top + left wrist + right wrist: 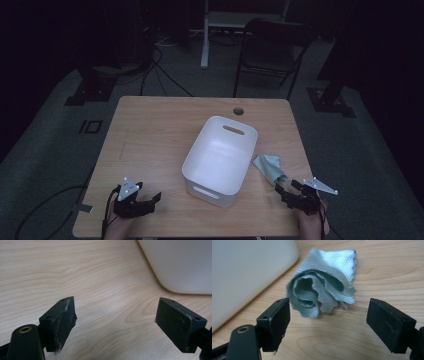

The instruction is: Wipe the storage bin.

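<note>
Dim room, wooden counter (150, 130). White bin (220, 160) mid-counter, empty. Crumpled teal cloth (324, 287) lies on counter just right of bin, straight ahead of your right gripper (328, 322), just beyond its jaw tips; rolled end faces gripper. Right gripper spread, empty. Left gripper (116, 323) spread, empty, well apart from cloth, bin between. Right hand nearer. No readable writing.

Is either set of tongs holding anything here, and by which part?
Nothing is held. The right tongs stand open just short of the crumpled cloth; the left tongs are open over bare table.
</note>
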### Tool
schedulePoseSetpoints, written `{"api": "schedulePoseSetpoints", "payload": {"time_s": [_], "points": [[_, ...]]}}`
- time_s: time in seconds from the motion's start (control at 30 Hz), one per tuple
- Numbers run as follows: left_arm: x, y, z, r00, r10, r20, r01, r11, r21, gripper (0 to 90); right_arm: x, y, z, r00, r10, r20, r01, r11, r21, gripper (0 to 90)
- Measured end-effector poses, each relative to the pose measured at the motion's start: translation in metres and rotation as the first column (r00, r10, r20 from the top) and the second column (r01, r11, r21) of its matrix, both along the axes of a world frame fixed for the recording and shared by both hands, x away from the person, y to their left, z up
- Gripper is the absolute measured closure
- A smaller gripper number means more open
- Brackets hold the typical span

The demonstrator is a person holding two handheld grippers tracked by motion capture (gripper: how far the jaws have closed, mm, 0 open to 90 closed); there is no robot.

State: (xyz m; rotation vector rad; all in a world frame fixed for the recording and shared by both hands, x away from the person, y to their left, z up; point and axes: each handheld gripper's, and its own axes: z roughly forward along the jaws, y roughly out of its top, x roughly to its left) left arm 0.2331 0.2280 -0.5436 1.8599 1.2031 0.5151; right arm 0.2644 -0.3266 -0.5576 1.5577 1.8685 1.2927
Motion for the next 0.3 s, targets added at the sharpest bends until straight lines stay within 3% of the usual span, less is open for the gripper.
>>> {"api": "schedulePoseSetpoints", "payload": {"time_s": [0.17, 0.3], "points": [[-0.0011, 0.0024, -0.0010, 0.9997, 0.018, 0.014, -0.018, 0.9998, -0.013, 16.5, 0.0009, 0.0008, -0.0009, 0.9997, -0.018, 0.015, 0.018, 1.000, -0.005, 18.7], [-0.0001, 0.0014, -0.0043, 0.9999, 0.011, -0.002, -0.011, 0.9998, -0.016, 16.5, 0.0014, 0.0008, -0.0015, 0.9997, -0.020, 0.012, 0.020, 1.000, -0.009, 18.7]]}}
